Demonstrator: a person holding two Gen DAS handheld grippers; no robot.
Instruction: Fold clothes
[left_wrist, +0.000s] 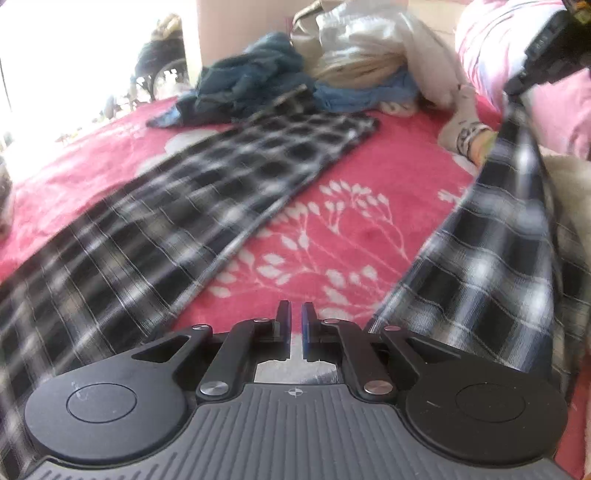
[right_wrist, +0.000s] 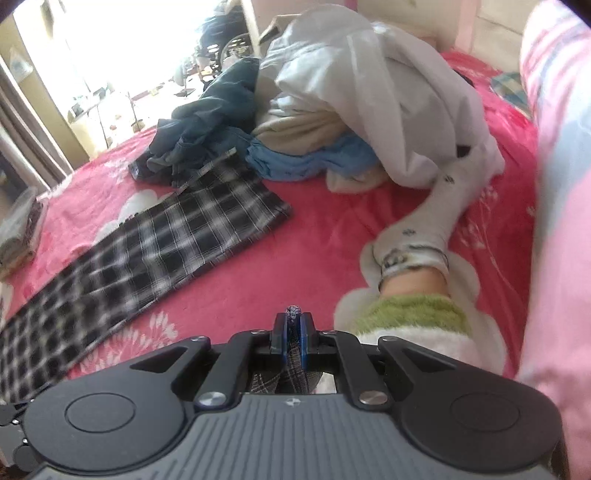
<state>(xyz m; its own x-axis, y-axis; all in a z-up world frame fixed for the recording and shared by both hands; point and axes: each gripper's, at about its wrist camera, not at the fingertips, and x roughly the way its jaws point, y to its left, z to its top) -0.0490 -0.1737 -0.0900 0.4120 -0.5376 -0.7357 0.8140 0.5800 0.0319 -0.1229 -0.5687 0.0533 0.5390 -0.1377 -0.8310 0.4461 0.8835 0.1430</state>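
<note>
Plaid trousers (left_wrist: 207, 206): right gripper (right_wrist: 294, 320) clamps one leg's hem, left gripper (left_wrist: 294, 314) closed, seemingly empty; the raised leg wants laying squarely over the flat leg ahead of both.

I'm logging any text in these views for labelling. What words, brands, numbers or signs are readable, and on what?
No readable words or numbers.
Left gripper body: a small crosshair sign, no text.
Right gripper body: the same sign.
Plaid garment: no label visible.

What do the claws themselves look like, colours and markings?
Both match. The left claw and right claw have black fingers with blue pads, black linkage bars with silver pivot screws, two round black discs, and a ribbed grey body bearing a small crosshair mark. No cables or sleeves visible.
</note>
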